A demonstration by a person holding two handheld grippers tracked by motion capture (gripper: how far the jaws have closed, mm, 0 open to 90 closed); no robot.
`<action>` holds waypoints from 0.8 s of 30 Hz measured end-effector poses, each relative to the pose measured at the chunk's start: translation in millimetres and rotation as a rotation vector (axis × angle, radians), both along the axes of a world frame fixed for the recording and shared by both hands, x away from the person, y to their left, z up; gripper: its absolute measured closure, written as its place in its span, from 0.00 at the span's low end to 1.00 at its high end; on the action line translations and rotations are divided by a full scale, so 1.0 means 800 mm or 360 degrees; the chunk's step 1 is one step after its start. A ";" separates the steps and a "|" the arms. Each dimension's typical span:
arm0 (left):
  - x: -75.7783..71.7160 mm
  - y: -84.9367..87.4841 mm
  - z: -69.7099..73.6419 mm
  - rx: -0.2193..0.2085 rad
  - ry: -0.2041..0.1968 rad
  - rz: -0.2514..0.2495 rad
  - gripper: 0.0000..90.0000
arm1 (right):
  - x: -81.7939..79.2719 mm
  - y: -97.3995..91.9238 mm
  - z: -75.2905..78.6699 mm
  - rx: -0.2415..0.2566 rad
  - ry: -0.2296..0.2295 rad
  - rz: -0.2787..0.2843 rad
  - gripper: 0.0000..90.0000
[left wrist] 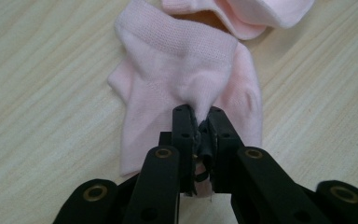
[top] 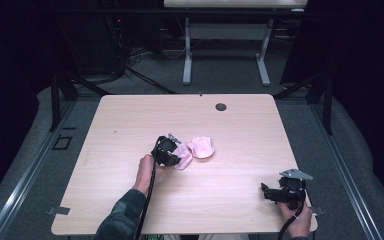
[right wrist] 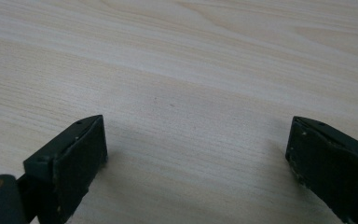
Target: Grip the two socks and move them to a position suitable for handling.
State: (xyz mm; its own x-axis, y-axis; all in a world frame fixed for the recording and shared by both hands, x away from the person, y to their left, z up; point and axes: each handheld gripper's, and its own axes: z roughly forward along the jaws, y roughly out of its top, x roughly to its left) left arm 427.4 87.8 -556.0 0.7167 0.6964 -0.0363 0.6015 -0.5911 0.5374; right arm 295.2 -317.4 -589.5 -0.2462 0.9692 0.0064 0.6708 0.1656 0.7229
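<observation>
Two pale pink socks lie near the middle of the wooden table [top: 130, 120]. The nearer sock [left wrist: 186, 70] [top: 183, 154] lies flat, and my left gripper [left wrist: 199, 114] [top: 172, 150] is shut on a pinched fold of its fabric. Touching its far end is the second sock [top: 202, 147] [left wrist: 242, 16], bunched up with its opening showing. My right gripper [right wrist: 196, 144] [top: 266, 191] rests low over bare wood near the table's front right corner, open wide with nothing between its fingers.
A small round grommet hole [top: 221, 106] sits near the table's far edge. Beyond the table stands another desk's white frame [top: 225, 45] on a grey floor, with dark curtains at both sides.
</observation>
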 end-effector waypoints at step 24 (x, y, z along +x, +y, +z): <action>-0.159 0.016 0.061 -0.0143 -0.0128 -0.0289 0.94 | 0.000 0.000 0.000 -0.0002 0.0000 -0.0003 0.05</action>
State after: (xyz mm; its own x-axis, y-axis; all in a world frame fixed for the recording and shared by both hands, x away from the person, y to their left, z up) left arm 300.2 100.8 -507.1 0.8331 0.5523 -0.0300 0.4426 -0.6332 0.6350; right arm 295.2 -317.3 -589.5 -0.2442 0.9697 0.0054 0.6709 0.1649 0.7230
